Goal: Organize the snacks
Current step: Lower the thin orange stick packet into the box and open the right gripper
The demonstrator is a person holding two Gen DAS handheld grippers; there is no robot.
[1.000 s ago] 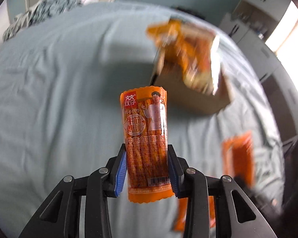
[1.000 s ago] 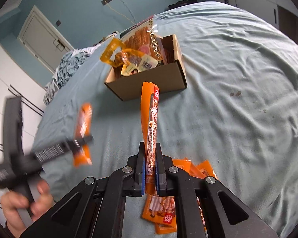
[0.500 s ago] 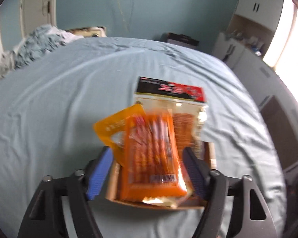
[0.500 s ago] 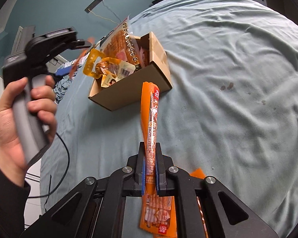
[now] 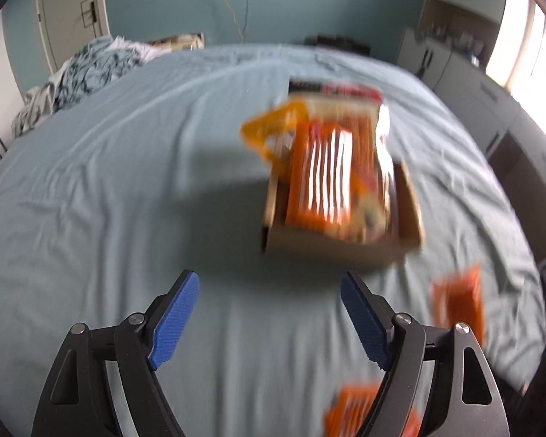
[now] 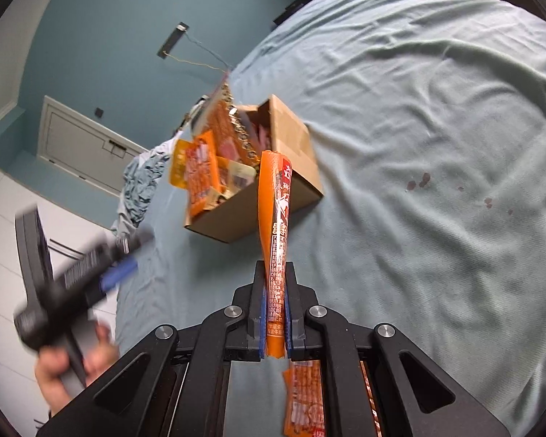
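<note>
A cardboard box [image 5: 327, 251] stands on the bed with several snack packets upright in it, the front one an orange packet [image 5: 324, 178]. My left gripper [image 5: 269, 280] hovers just short of the box; its jaws are opening and nothing is between them. My right gripper [image 6: 275, 273] is shut on a long orange snack packet [image 6: 276, 211] that points toward the box [image 6: 236, 218]. The right wrist view also shows the left gripper [image 6: 116, 266], blurred, at the left in a person's hand [image 6: 72, 364]. Loose orange packets [image 5: 458, 306] lie on the sheet, and one [image 6: 304, 397] lies under my right gripper.
A pale blue sheet [image 5: 127, 200] covers the bed. A crumpled blanket [image 5: 80, 76] lies at its far left corner. Cabinets [image 5: 455, 62] line the right wall and a door [image 6: 87, 145] is behind. Small dark stains [image 6: 416, 182] mark the sheet.
My left gripper let go of its orange packet into the box, opened wide and drew back. My right gripper rolled and carried its packet a little toward the box.
</note>
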